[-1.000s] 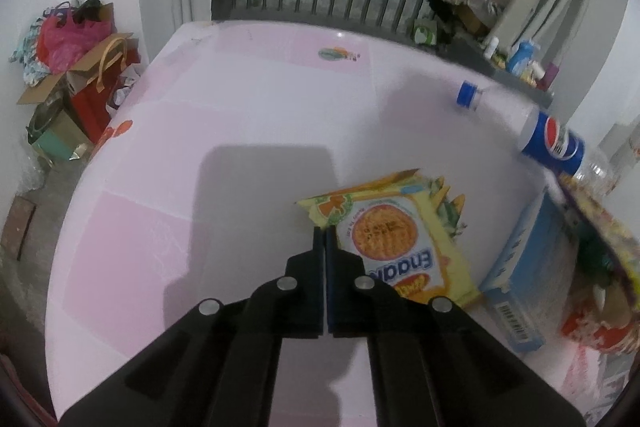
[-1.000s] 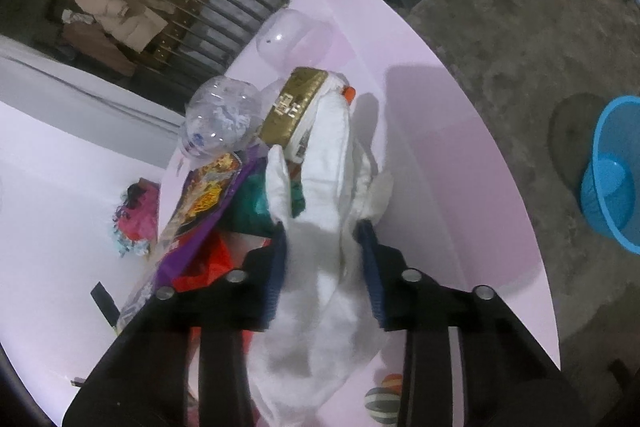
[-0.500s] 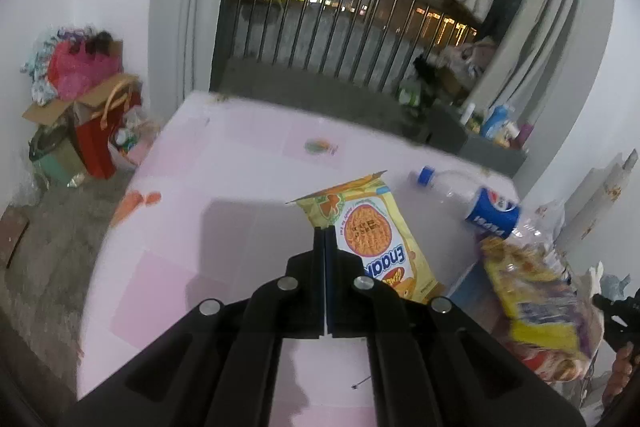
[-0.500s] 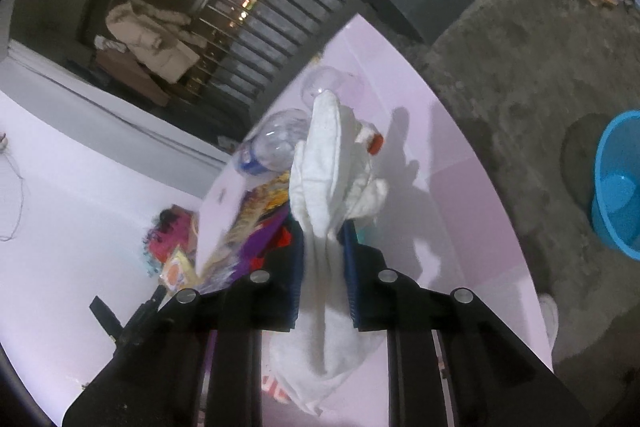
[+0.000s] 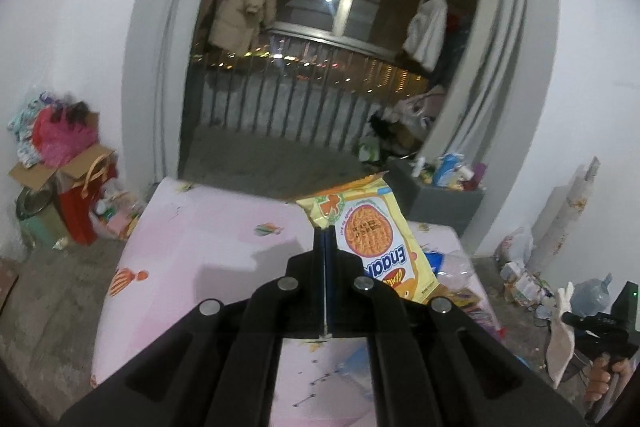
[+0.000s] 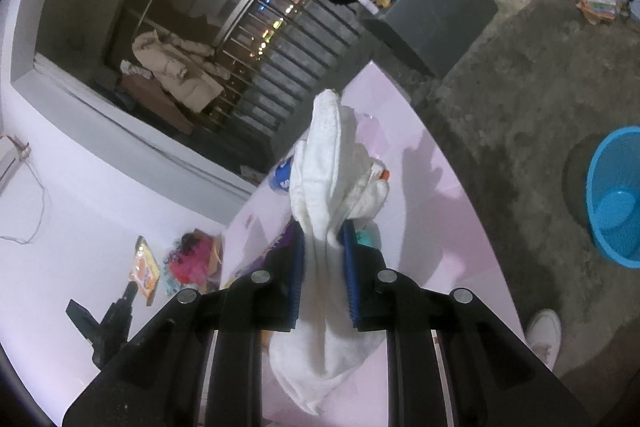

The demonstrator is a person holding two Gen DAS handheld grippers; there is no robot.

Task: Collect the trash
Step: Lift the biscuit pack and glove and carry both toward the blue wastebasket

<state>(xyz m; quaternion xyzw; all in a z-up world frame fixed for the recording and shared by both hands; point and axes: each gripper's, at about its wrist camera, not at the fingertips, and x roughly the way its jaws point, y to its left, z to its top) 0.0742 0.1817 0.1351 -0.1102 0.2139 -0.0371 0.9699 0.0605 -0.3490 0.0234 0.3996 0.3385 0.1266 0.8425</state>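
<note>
**Both grippers holding trash above the pink table**

Left gripper (image 5: 325,239): jaws fully closed, pinching the edge of a yellow snack packet (image 5: 374,239). Packet hangs off the fingertips toward 1 o'clock, clear of the pink table (image 5: 192,259).

Right gripper (image 6: 324,239): jaws narrow, clamped on a white cloth (image 6: 332,163). Cloth bunches up past the fingertips toward 12 o'clock and sags below the jaws at 6 o'clock.

More trash on the table at 4 o'clock of the left gripper: colourful wrappers (image 5: 468,297), partly hidden. A blue-labelled bottle (image 6: 282,177) lies behind the cloth at 10 o'clock of the right gripper.

Blue basket (image 6: 616,195) stands on the floor at 3 o'clock in the right wrist view, well apart from the table. White shoe (image 6: 544,331) at 4 o'clock.
</note>
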